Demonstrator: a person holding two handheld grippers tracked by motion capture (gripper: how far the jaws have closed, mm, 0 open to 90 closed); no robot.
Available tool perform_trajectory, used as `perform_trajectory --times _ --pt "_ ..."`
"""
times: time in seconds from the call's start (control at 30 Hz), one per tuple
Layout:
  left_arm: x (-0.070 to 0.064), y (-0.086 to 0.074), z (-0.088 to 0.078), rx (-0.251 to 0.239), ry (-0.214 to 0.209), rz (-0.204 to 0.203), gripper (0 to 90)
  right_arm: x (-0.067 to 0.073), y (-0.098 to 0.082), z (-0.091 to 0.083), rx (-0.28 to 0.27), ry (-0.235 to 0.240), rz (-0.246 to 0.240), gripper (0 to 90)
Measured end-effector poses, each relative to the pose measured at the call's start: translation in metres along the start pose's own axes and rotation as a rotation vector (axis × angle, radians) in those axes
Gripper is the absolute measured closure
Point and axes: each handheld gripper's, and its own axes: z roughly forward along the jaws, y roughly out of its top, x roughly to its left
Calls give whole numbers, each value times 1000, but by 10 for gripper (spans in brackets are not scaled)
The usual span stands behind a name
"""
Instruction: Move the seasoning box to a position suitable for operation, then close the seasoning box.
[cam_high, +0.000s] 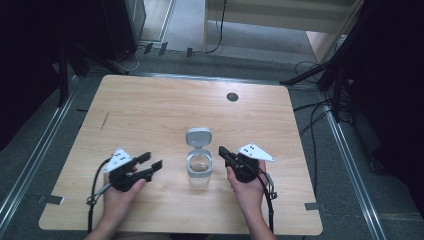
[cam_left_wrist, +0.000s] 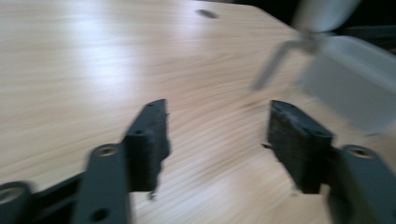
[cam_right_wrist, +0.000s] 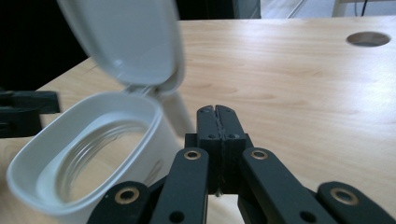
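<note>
Your left gripper (cam_high: 151, 161): on wooden table (cam_high: 150, 110), jaws spread, empty, aimed toward centre. Clear container (cam_high: 199, 167): mid-table btwn both grippers, upright, hinged lid (cam_high: 199, 136) flipped open at far side. Your right gripper (cam_high: 222, 151): just beside container's right, jaws pressed together, nothing btwn them.

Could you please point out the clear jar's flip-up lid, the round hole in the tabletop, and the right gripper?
Clear jar's grey flip-up lid (cam_high: 199, 136), high view, lid's centre.
Round dark hole in the wooden tabletop (cam_high: 232, 97), high view, its middle.
Right gripper (cam_right_wrist: 218, 112), right gripper view, between its fingertips.
</note>
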Motion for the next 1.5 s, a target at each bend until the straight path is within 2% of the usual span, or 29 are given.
perform_trajectory --times 0.03,0.07,0.1,0.13,0.27,0.33,0.43,0.5,0.6,0.67,0.73,0.77,0.9,1.07,1.13,1.2,1.23,1.27,1.33,1.4,1.5 --pt "9 -3 -5 -6 19 -15 313 -2 3 1 -3 0 0 900" --pt "21 -7 -12 -5 35 -36 313 -2 3 1 -3 0 0 900" --pt "42 -13 -26 -2 67 -54 228 -5 10 3 -8 2 -1 900" --pt "42 -13 -26 -2 67 -54 210 -5 10 3 -8 2 -1 900" --pt "69 -24 -50 -12 103 -70 164 -4 29 11 -13 19 -4 900" --pt "75 -27 -55 -23 107 -110 164 -4 33 13 -17 24 -6 900" --pt "75 -27 -49 -23 78 -119 154 -3 47 22 -10 51 2 900" --pt "71 -26 -45 1 103 -80 150 -2 55 28 1 68 9 900" --pt "69 -27 -44 14 102 -50 150 1 62 33 -6 83 12 900" --pt "69 -27 -44 14 104 -54 150 4 66 34 -14 94 2 900" --pt "71 -27 -43 17 111 -76 150 7 69 34 -27 120 -11 900" --pt "71 -27 -43 21 110 -81 151 10 70 32 -30 151 -26 900" --pt "72 -27 -43 22 115 -92 151 15 67 26 -24 171 -45 900" --pt "72 -27 -43 19 115 -95 151 18 57 14 -13 177 -44 900" --pt "72 -26 -43 21 119 -93 152 17 53 9 -13 161 -53 900" --pt "72 -27 -43 22 120 -94 152 14 50 5 -23 139 -66 811" --pt "72 -27 -43 22 120 -94 152 9 47 0 -41 115 -65 660" --pt "72 -27 -43 22 120 -93 152 9 47 0 -41 115 -65 660" --pt "72 -27 -43 22 121 -94 152 2 45 -5 -50 51 -66 481" --pt "72 -27 -43 22 121 -94 152 -6 43 -11 -60 12 -50 374" --pt "72 -27 -43 24 123 -90 152 -18 39 -19 -71 -4 -30 289"
